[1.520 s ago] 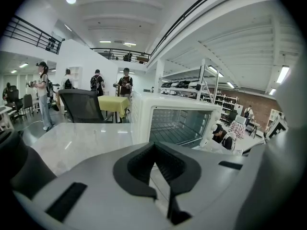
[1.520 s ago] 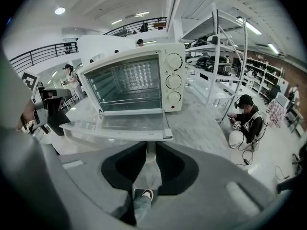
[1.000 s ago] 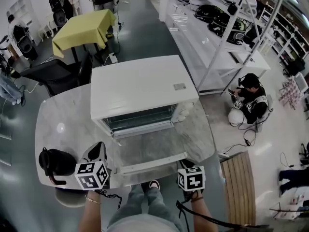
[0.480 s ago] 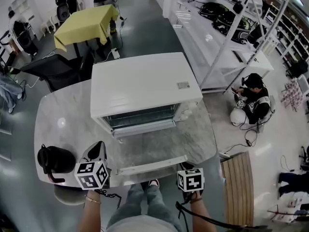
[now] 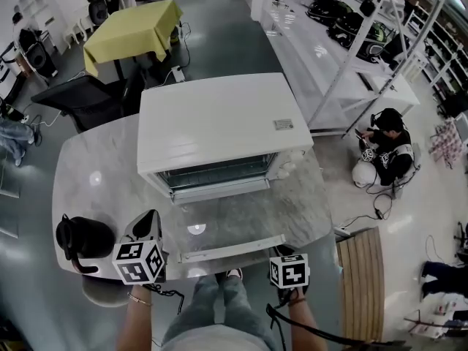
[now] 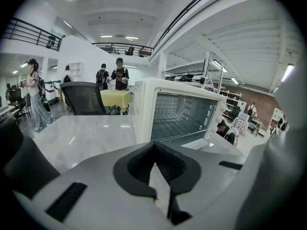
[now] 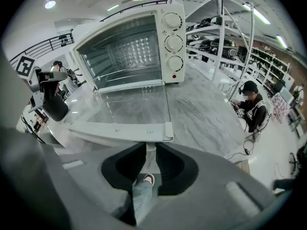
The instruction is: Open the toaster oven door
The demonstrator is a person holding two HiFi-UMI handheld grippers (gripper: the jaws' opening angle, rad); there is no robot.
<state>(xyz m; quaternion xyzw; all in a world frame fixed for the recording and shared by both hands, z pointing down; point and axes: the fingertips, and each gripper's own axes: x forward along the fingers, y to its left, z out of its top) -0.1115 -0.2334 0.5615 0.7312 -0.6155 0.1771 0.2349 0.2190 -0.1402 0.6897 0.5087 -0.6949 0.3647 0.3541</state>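
Note:
The white toaster oven (image 5: 219, 123) stands mid-table with its glass door (image 5: 219, 229) folded down flat, the handle (image 5: 232, 248) toward me. My right gripper (image 5: 282, 249) sits just off the handle's right end. In the right gripper view the handle (image 7: 120, 132) lies right in front of the right gripper (image 7: 150, 147), whose jaws show a slim gap with nothing in it. My left gripper (image 5: 151, 216) hovers left of the door. In the left gripper view the oven cavity (image 6: 180, 116) shows ahead of the left gripper (image 6: 154, 145), whose tips meet on nothing.
A black kettle (image 5: 82, 241) stands at the marble table's (image 5: 95, 174) near left corner, next to my left gripper. Past the table are an office chair (image 5: 80, 104) and a yellow-clothed table (image 5: 131, 39). A person (image 5: 384, 152) sits on the floor by the shelving (image 5: 344, 28) at right.
The head view has shifted, so the oven sits a little higher in frame. The door lies open throughout. Both grippers have hardly moved.

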